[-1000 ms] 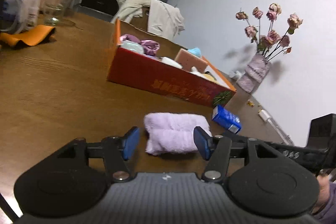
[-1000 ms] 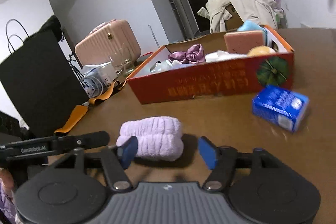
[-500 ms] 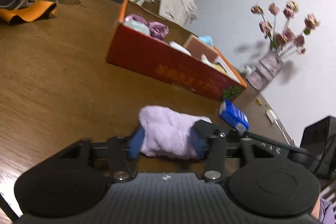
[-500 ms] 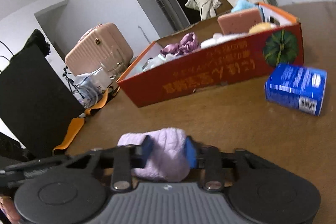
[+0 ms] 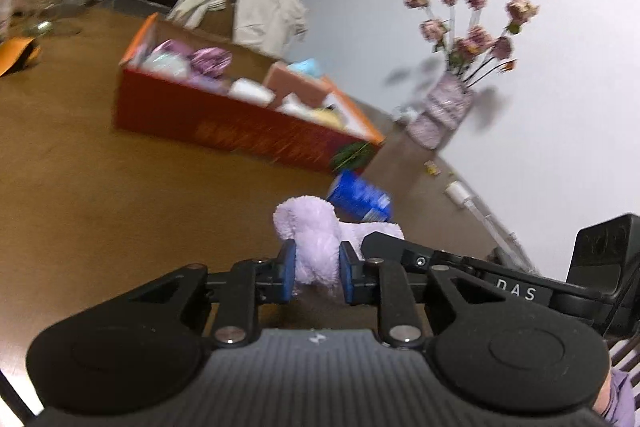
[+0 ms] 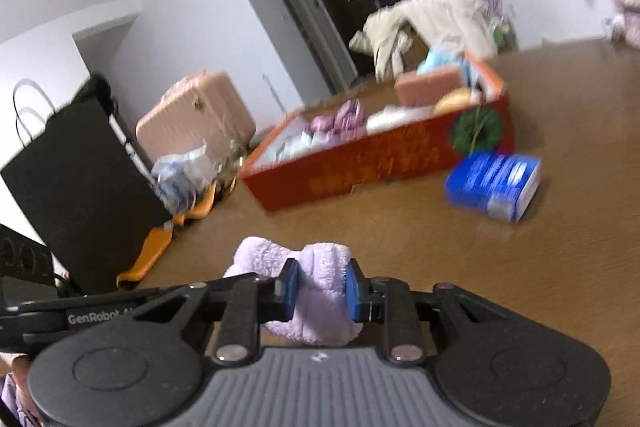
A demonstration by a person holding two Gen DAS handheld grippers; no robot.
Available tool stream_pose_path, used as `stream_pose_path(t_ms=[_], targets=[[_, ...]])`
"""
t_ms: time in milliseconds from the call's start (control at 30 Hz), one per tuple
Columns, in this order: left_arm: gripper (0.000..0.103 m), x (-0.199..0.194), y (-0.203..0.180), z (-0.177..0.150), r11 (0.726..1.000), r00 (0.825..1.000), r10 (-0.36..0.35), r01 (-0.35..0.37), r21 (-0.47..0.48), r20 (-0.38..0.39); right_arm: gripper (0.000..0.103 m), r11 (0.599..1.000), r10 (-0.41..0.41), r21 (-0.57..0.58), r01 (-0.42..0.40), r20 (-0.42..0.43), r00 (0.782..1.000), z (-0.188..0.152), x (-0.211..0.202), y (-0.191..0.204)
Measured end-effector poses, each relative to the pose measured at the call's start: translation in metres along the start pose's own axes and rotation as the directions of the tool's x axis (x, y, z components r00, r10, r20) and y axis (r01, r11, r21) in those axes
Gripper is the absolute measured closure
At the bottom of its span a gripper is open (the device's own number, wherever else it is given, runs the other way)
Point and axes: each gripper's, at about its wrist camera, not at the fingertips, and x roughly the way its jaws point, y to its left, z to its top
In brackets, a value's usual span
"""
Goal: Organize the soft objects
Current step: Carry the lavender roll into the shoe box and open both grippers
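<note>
Both grippers now pinching the lilac towel (image 5: 316,239) they earlier straddled, left gripper (image 5: 316,273) and right gripper (image 6: 319,285) jaws closing on opposite ends, towel above wooden table (image 6: 500,267), near red box (image 6: 380,159) of soft items

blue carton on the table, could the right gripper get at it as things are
Probably not yet. The way to the blue carton looks free, bare table between, but the right gripper has its jaws closing on the lilac towel, which the left gripper also pinches. It would have to let go first.
</note>
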Motion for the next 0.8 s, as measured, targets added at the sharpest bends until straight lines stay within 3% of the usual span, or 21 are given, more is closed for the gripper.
stream_pose_path(t_ms=[200, 400, 467, 633, 800], targets=[[0.081, 0.048, -0.023, 0.089, 0.996, 0.997, -0.070, 0.067, 0.063, 0.043, 0.080, 0.994, -0.030, -0.101, 0.044, 0.138, 0.990, 0.085, 0.002, -0.012], [0.081, 0.146, -0.013, 0.173, 0.999, 0.998, -0.051, 0.051, -0.012, -0.045, 0.080, 0.970, -0.148, -0.175, 0.170, 0.133, 0.980, 0.174, 0.064, -0.034], [0.081, 0.179, -0.003, 0.186, 0.999, 0.996, -0.019, 0.016, -0.037, -0.084, 0.080, 0.945, -0.219, -0.230, 0.234, 0.091, 0.972, 0.192, 0.098, -0.041], [0.081, 0.232, 0.045, 0.189, 0.991, 0.983, 0.044, -0.065, -0.115, -0.178, 0.081, 0.934, -0.277, -0.247, 0.258, -0.045, 0.960, 0.211, 0.171, -0.066], [0.080, 0.237, 0.062, 0.180, 0.986, 0.970, 0.149, -0.159, -0.039, -0.192, 0.081, 0.938, -0.281, -0.251, 0.239, -0.144, 0.949, 0.192, 0.220, -0.074]])
